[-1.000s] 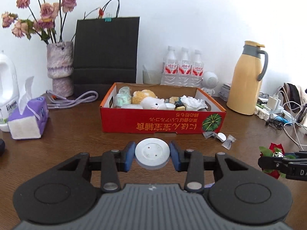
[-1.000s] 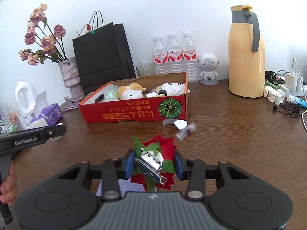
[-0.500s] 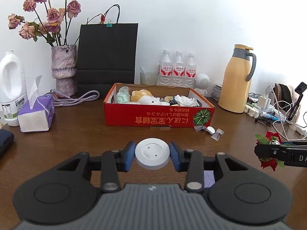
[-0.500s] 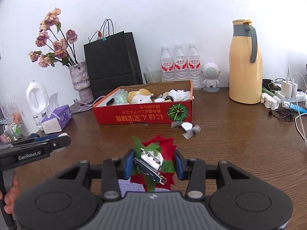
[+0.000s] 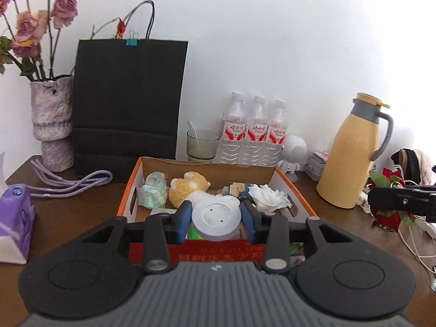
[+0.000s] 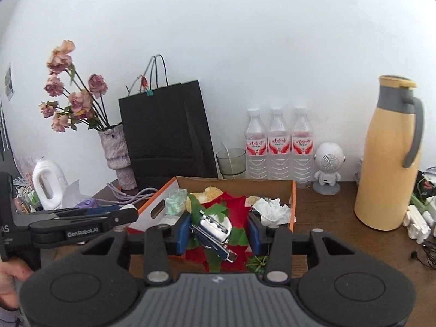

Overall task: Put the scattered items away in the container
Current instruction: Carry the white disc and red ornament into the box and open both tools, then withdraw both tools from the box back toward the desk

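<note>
Gripping smooth white disc (image 5: 216, 220): left tongs (image 5: 216, 222), blue pads clamped on its rim, held above near edge of box (image 5: 130, 190). Right tongs (image 6: 216, 229) closed on red fabric flower (image 6: 237, 212) with green leaves and shiny metal clip, also over box. Box: red-orange cardboard, rectangular, on dark wood tabletop (image 6: 340, 234); inside fuzzy plush (image 5: 188, 188), crumpled tissue (image 5: 268, 194). Behind: matte black bag (image 5: 128, 98), glossy yellow jug (image 5: 351, 155).
</note>
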A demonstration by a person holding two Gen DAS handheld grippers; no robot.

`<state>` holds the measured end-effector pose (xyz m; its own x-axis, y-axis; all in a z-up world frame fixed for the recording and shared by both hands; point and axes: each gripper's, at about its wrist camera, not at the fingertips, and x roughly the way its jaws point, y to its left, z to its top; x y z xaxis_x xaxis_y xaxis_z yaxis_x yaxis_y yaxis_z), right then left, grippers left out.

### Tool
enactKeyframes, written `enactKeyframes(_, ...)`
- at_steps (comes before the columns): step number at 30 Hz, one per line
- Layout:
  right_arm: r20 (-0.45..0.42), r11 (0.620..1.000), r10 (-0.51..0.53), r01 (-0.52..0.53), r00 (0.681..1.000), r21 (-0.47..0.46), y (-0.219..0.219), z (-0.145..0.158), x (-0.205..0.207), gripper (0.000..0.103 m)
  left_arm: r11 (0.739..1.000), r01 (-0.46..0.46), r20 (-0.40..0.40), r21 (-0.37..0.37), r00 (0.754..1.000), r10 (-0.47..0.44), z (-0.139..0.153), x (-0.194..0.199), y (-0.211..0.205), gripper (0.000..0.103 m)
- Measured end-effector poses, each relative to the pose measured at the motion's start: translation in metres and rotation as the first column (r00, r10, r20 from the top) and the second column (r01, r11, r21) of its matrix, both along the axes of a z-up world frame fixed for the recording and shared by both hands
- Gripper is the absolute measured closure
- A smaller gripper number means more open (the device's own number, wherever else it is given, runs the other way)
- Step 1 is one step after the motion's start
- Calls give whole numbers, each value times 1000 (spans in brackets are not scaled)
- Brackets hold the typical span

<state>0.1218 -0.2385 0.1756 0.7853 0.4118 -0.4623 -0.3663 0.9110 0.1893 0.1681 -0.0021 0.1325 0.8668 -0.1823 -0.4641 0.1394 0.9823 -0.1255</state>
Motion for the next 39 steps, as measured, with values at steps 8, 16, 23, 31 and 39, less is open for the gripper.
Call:
enactKeyframes(8,-342,993,-42,2,939,-115,32,-61,162,62,999,24,-244,23,970,-17,-43,128,-19,63)
enactKeyframes(16,-442,957,-99,-37,892,-289,58,-113,216,61,990,90,-318,107,947,-52,-75,181,-60,62)
enactKeyframes(23,-438,954,-77,-62,896,-293,49,-108,229,47,990,133,-293,53,950,-112,-57,185,-48,34)
enactKeyframes(31,-436,978,-104,14,894,-206,34,-49,212,40,982,17,-293,188,955,40,-8,163,-17,4)
enactKeyframes(39,-340,980,-103,36,935,-197,35,-15,151,32,960,-139,-334,244,917,218,2,114,15,0)
